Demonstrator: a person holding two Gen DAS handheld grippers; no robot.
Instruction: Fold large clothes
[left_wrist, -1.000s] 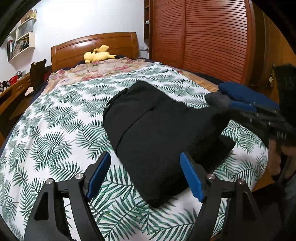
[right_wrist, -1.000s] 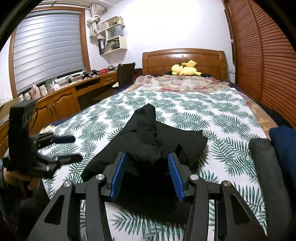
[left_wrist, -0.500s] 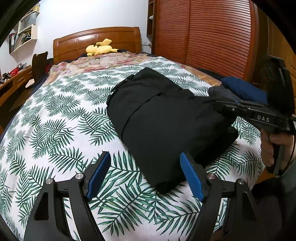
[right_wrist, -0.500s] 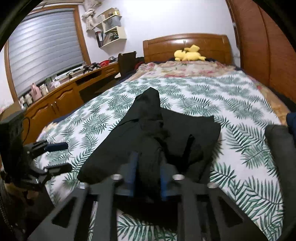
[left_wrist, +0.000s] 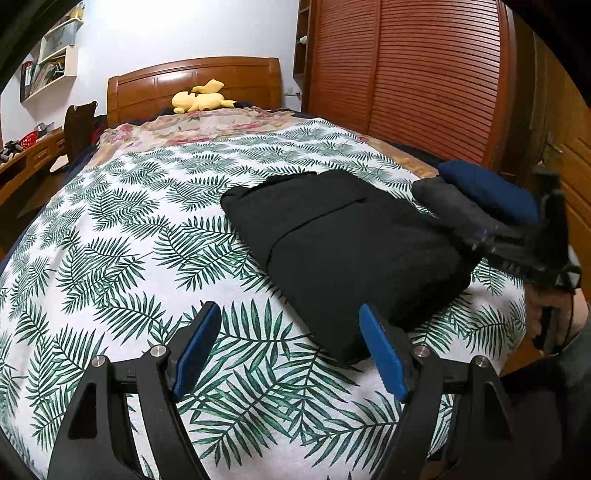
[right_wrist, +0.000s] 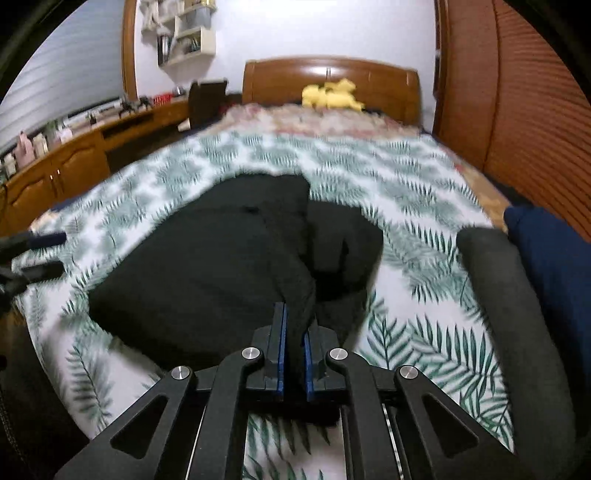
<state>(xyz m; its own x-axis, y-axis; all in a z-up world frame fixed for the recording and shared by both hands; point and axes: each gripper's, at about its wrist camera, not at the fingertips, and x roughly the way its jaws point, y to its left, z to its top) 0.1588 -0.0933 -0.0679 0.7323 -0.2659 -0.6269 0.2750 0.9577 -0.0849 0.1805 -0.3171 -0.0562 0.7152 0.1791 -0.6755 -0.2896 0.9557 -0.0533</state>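
Observation:
A folded black garment (left_wrist: 354, 251) lies on the palm-leaf bedspread (left_wrist: 147, 236) near the bed's foot. My left gripper (left_wrist: 291, 354) is open and empty, hovering just before the garment's near left corner. My right gripper (right_wrist: 294, 350) is shut on a bunched fold of the black garment (right_wrist: 207, 273) at its near edge. In the left wrist view the right gripper (left_wrist: 491, 240) shows blurred at the garment's right side. In the right wrist view the left gripper (right_wrist: 40, 254) shows at the far left.
A folded grey garment (right_wrist: 506, 295) and a folded navy one (right_wrist: 550, 258) lie at the bed's right edge. A yellow plush toy (left_wrist: 201, 98) lies by the wooden headboard. A slatted wardrobe (left_wrist: 424, 74) stands on the right, a desk (right_wrist: 74, 158) on the left.
My right gripper closed on the black garment's near edge and now pulls it; the view is blurred by motion. My left gripper drew back and to the left, staying open.

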